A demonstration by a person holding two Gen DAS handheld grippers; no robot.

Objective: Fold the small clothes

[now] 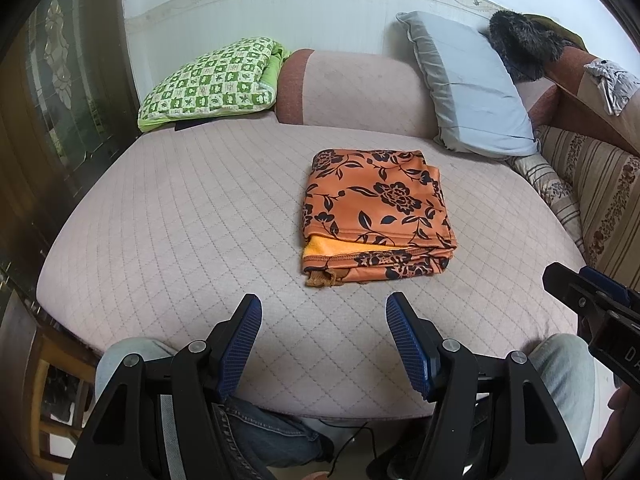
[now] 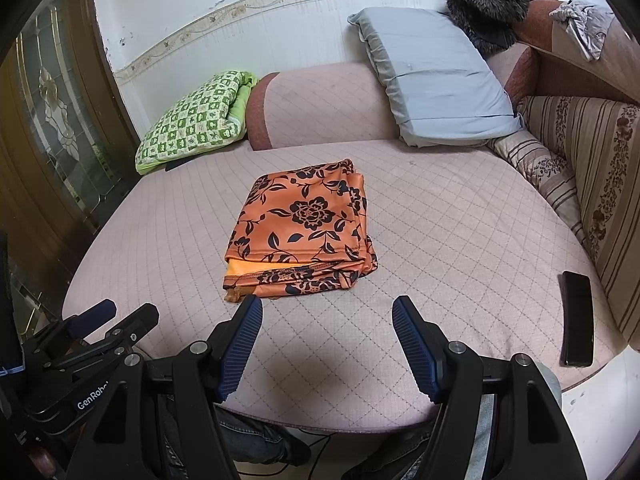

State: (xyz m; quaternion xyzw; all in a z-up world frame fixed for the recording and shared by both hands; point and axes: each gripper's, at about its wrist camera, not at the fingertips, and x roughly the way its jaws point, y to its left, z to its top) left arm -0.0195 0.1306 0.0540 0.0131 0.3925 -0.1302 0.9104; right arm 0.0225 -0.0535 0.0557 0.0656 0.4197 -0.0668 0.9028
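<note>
Left wrist view: my left tongs (image 1: pixel 324 306) stood open with nothing between the pads, hovering over the quilted sofa seat (image 1: pixel 180 220). The orange floral garment (image 1: pixel 376 216) lay at one o'clock of them, apart from them, already folded into a compact rectangle with its yellow lining showing at the near edge. I judged the fold finished, hence the tongs held clear. The right tongs (image 1: pixel 580 288) showed at three o'clock, also off the cloth.

Right wrist view: my right tongs (image 2: pixel 328 308) were open and empty. The garment (image 2: pixel 304 232) sat at eleven o'clock, just beyond the left fingertip (image 2: pixel 250 312). A dark phone (image 2: pixel 577 318) rested at three o'clock, set well aside, presumably to keep the folding area free.
</note>
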